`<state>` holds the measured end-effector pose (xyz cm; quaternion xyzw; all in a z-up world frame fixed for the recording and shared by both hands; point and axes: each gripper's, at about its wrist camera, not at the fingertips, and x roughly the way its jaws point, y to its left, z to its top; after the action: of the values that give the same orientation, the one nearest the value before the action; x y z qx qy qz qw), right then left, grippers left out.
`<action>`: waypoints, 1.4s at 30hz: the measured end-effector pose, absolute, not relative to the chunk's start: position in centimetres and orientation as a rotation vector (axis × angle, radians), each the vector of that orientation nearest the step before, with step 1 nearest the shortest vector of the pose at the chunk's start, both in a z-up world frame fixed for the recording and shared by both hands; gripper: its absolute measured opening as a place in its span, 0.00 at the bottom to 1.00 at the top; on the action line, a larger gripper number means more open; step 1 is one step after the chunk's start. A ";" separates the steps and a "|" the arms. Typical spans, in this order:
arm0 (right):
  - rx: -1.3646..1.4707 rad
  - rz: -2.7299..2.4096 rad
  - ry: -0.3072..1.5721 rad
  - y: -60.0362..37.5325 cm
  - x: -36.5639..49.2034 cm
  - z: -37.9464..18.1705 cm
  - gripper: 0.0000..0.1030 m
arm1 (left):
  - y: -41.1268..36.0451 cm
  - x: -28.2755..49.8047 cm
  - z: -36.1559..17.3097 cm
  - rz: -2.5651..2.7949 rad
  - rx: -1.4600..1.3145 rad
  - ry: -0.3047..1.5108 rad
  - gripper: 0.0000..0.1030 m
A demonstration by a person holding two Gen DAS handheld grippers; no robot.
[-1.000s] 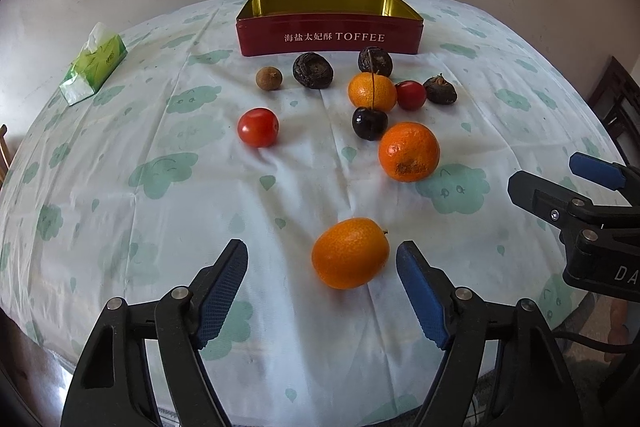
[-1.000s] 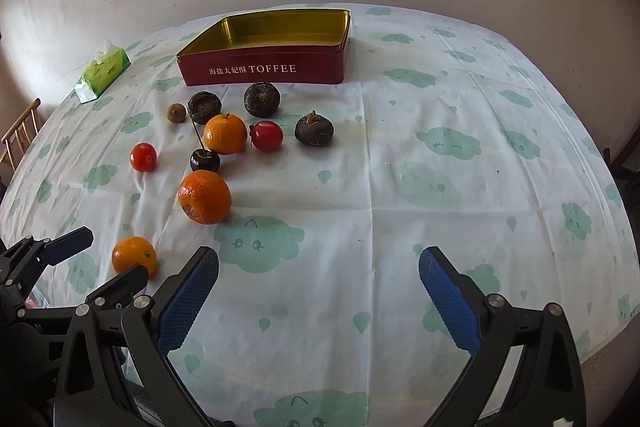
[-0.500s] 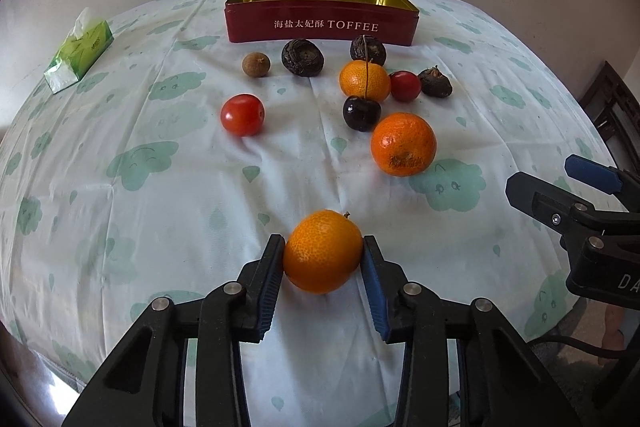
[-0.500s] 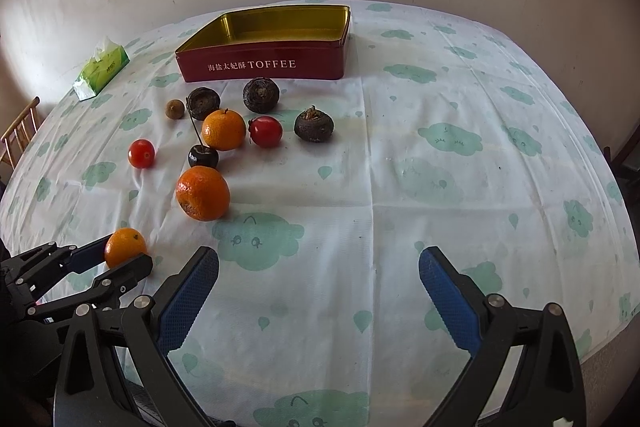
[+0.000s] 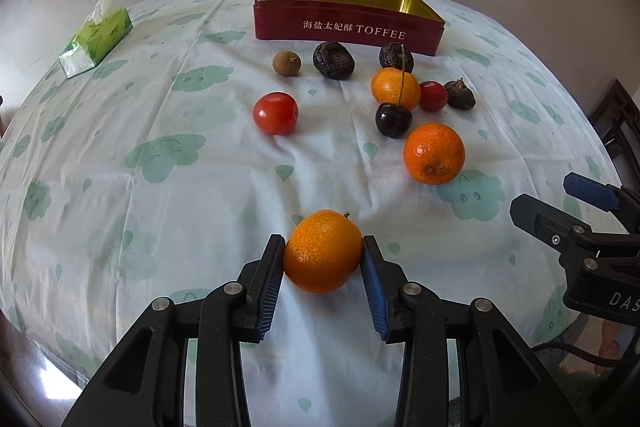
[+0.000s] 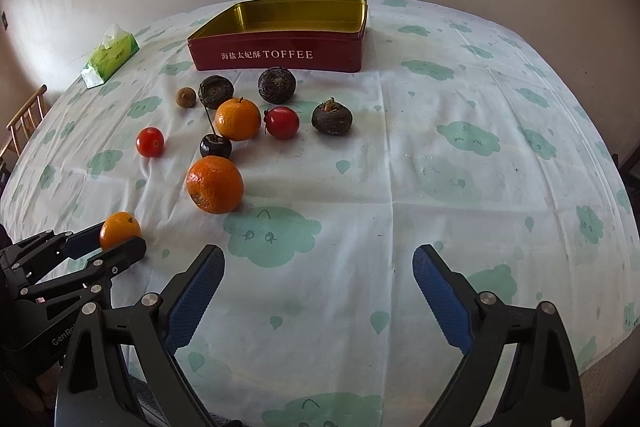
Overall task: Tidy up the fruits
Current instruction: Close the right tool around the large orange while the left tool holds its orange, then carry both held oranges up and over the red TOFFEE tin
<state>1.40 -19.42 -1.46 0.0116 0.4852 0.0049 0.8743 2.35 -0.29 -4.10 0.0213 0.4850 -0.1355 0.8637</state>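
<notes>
left claw (image 5: 323,259) now clamped on small orange (image 5: 322,251), right claw (image 6: 318,287) closing, empty

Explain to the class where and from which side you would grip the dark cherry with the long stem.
Grip the dark cherry across its round body, coming down from above on the near side. Its stem leans back against the orange behind it, and a bigger orange sits close in front, so the free sides are left and right. Leave the thin stem alone; it would probably slip or snap.

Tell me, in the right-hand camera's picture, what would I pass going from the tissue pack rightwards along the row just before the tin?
Tissue pack → small brown fruit → dark wrinkled fruit → second dark wrinkled fruit.
</notes>
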 end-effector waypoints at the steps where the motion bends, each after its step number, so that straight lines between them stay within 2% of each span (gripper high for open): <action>1: 0.017 0.017 1.014 -19.2 1.5 -1.5 0.91 | -0.1 2.4 -4.1 -0.281 0.041 1.016 0.38; 13: -0.075 0.118 1.045 -16.0 3.9 -2.7 0.77 | 1.4 3.0 -4.2 -0.265 0.036 0.993 0.38; 20: -0.125 0.153 1.046 -14.0 5.2 -3.2 0.76 | 2.2 3.4 -4.3 -0.270 0.025 0.984 0.38; 22: -0.131 0.159 1.053 -13.6 5.7 -3.4 0.69 | 2.4 3.4 -4.3 -0.269 0.021 0.982 0.38; 32: -0.133 0.161 1.060 -12.8 7.0 -4.0 0.54 | 3.3 3.9 -4.3 -0.264 0.007 0.977 0.38; 34: -0.129 0.170 1.061 -12.7 7.0 -4.1 0.47 | 3.4 4.0 -4.3 -0.262 0.006 0.976 0.38; 39: -0.134 0.191 1.053 -12.4 6.9 -4.1 0.37 | 3.5 4.2 -4.3 -0.262 0.002 0.976 0.38; 42: -0.134 0.193 1.049 -12.3 6.9 -4.1 0.37 | 3.5 4.2 -4.3 -0.263 0.000 0.977 0.38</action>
<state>6.89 -12.35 -4.07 -0.0639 0.4998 0.0919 0.8589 4.23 3.52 -4.31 0.0000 0.4680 -0.1261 0.8747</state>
